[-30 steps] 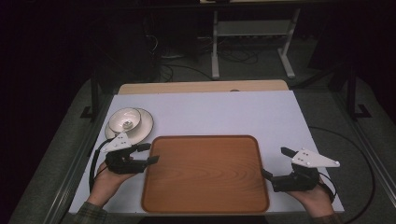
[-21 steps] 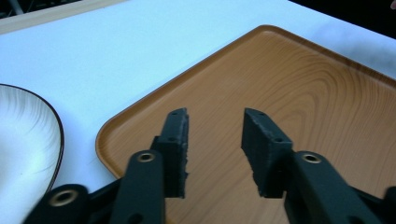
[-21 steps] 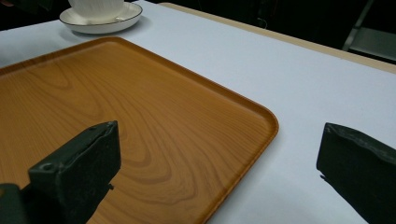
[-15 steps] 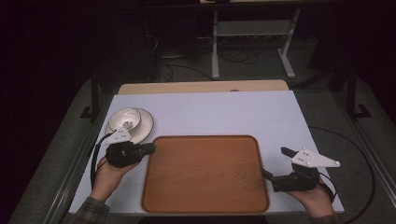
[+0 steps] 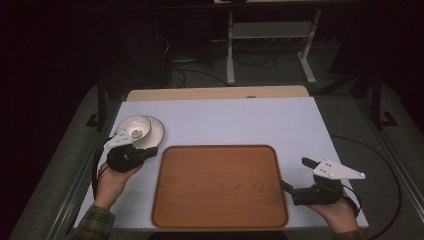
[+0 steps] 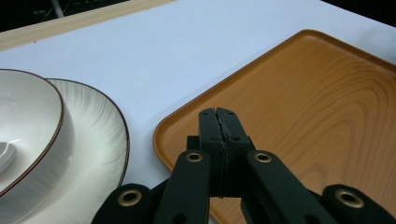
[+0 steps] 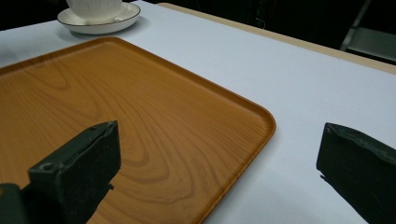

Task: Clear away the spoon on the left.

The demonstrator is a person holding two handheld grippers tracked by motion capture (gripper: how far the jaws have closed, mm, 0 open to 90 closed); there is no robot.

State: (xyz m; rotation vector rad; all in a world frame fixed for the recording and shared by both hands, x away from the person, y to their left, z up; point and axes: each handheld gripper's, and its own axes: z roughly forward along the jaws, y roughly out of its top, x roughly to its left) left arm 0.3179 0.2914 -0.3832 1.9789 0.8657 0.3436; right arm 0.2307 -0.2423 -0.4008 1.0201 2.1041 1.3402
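A brown wooden tray [image 5: 220,187] lies in the middle of the white table, with nothing on it. At its far left corner stands a white bowl [image 5: 134,126] on a white plate [image 5: 156,132]. My left gripper [image 5: 150,151] is just in front of the plate, pointing at the tray's corner. Its jaws have just been closing and now meet with nothing between them; the left gripper [image 6: 218,112] hovers over the tray's rim [image 6: 187,114], beside the plate [image 6: 98,135]. My right gripper [image 5: 297,174] stands open at the tray's right edge [image 7: 261,116], with the right gripper's [image 7: 219,158] jaws holding nothing.
The white tabletop [image 5: 240,122] has a wooden strip [image 5: 215,93] along its far edge. Behind it, on the dark floor, stands a metal frame [image 5: 270,45] among cables. A cable [image 5: 390,170] loops off the table's right side.
The left gripper's jaws have gone from open to shut, on nothing. It has drifted slightly away from me and leftward, toward the plate. The right hand has kept still.
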